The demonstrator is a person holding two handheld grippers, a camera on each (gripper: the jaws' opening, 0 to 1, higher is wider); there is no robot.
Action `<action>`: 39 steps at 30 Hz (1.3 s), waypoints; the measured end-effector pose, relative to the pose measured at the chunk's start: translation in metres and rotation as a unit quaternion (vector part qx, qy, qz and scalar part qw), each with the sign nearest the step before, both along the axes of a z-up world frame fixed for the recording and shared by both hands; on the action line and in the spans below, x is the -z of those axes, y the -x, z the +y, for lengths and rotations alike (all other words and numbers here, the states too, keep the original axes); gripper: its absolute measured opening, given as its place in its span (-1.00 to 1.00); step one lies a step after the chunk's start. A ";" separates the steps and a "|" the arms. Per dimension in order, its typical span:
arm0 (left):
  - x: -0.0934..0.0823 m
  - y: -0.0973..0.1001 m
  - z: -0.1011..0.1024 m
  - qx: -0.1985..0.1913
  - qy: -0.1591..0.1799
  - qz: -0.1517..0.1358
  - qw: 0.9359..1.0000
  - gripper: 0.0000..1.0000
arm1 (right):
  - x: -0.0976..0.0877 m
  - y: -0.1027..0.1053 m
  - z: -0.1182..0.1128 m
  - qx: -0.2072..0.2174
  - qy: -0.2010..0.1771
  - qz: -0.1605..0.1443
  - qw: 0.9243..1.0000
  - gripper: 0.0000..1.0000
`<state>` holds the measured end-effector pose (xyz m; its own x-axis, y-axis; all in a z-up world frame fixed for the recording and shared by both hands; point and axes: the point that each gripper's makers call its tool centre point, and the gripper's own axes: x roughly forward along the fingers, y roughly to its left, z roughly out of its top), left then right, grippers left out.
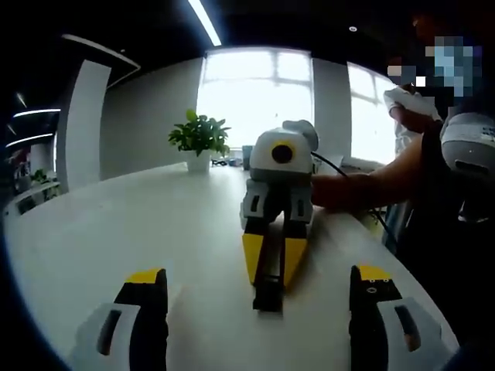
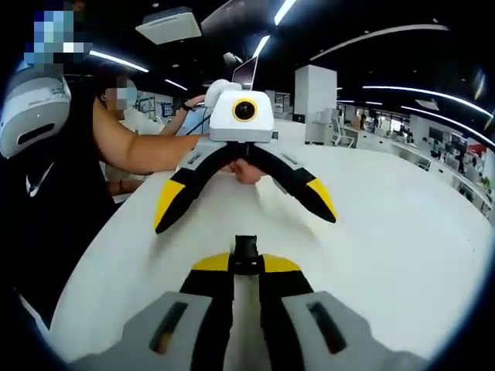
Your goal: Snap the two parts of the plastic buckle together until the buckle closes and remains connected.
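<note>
A black plastic buckle piece [image 2: 246,249] sticks out from between the yellow tips of my right gripper [image 2: 246,264], which is shut on it just above the white table [image 2: 402,232]. In the left gripper view the same black piece [image 1: 268,295] pokes out of the right gripper [image 1: 271,280], pointing towards the camera. My left gripper [image 1: 259,277] is open wide, its jaws spread to either side of the buckle without touching it. It faces the right gripper, and from the right gripper view the left gripper [image 2: 247,222] stands a short way beyond the buckle. Whether the piece is one part or both joined, I cannot tell.
A potted green plant [image 1: 199,136] stands at the far edge of the table [image 1: 116,224]. The person [image 2: 69,154] holding the grippers stands at the table's side, arms reaching over it. Office desks [image 2: 433,147] lie beyond the table.
</note>
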<state>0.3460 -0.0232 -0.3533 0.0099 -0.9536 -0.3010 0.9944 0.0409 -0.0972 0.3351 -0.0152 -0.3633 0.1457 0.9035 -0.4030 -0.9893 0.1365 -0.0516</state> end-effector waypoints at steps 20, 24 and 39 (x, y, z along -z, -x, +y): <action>-0.010 -0.035 0.014 -0.089 0.006 -0.028 0.996 0.99 | -0.005 -0.011 -0.004 0.028 -0.002 -0.009 1.000 -0.80; -0.011 -0.041 0.019 -0.106 0.000 -0.031 0.994 0.97 | -0.005 -0.015 -0.006 0.039 -0.002 -0.012 0.999 -0.80; -0.014 -0.066 0.036 -0.180 -0.001 -0.032 0.983 0.94 | -0.013 -0.031 -0.015 0.079 -0.012 -0.025 0.997 -0.79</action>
